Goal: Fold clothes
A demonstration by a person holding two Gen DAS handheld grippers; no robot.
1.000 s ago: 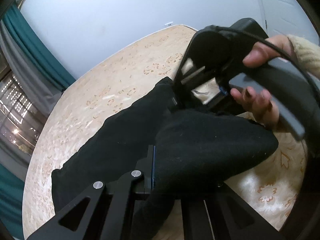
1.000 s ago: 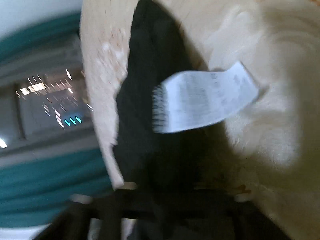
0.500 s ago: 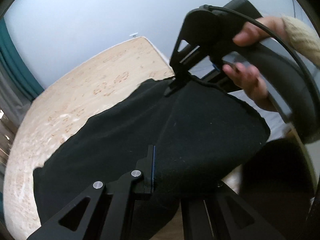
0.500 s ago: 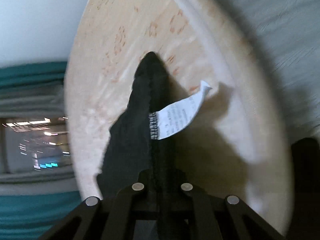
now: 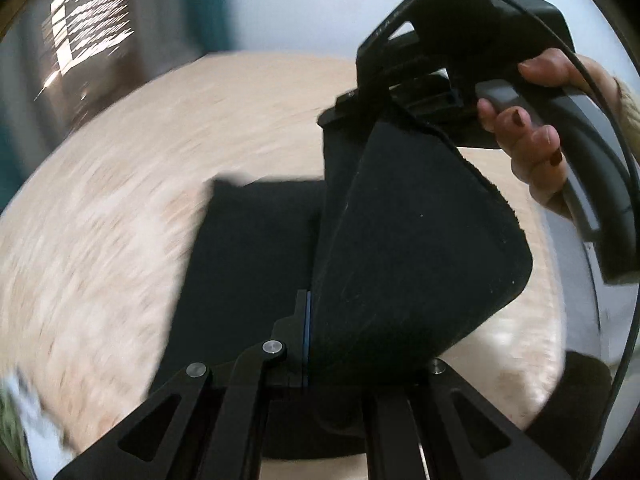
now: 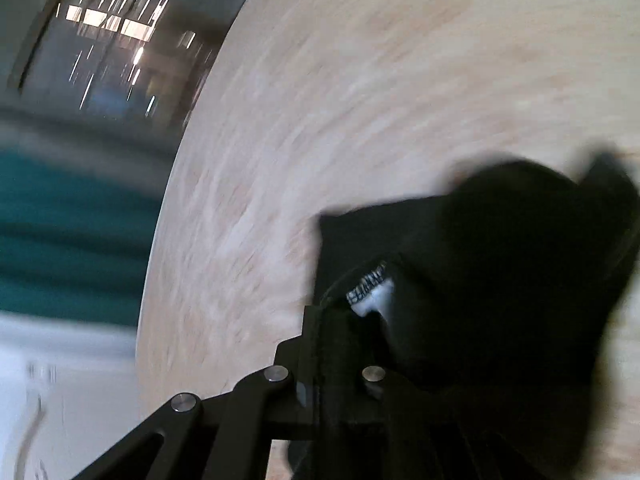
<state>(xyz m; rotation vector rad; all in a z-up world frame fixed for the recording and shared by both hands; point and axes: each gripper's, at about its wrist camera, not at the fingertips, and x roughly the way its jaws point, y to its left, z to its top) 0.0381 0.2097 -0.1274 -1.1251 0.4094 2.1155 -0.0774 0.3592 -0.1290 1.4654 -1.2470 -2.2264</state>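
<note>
I held a black garment (image 5: pixel 416 248) lifted between my two tongs above a pale, beige-patterned bed cover (image 5: pixel 120 240). My left gripper (image 5: pixel 310 320) was clenched on one edge of the cloth, which rose from its fingers as a taut dark sheet. At the far right of the left view, my right gripper (image 5: pixel 352 110) pinched the opposite edge, with my right hand (image 5: pixel 532 136) wrapped around its grey handle. Seen from the right wrist, that right gripper (image 6: pixel 320 320) was likewise clamped on the fabric, and only a small corner of the white care label (image 6: pixel 372 296) peeked out from a fold near the fingers. Half a second earlier that label had hung free and fully open to the right of the cloth. The rest of the garment trailed down to the left and rested on the cover; before, it had stretched in a long strip toward the far side. Both views were now smeared with motion blur, and a window with lights (image 5: pixel 84 28) had swung into the upper left, where a plain wall had been.
</note>
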